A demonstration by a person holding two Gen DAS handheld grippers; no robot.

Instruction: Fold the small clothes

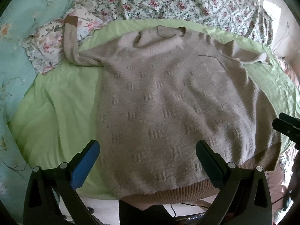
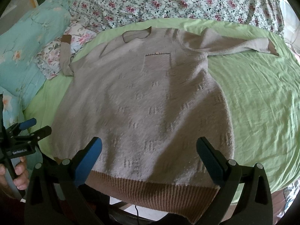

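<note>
Both grippers, left gripper [image 1: 147, 150] and right gripper [image 2: 149, 148], are hovering with jaws spread over the sweater [image 2: 150, 103] hem, needing matched corner pinches.

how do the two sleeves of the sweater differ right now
The sleeve on the picture's left is bunched narrow and runs up off the green sheet onto the floral pillow; the sleeve on the picture's right lies spread wider, sideways on the sheet. Both end in brown cuffs, and neither is folded in.
</note>
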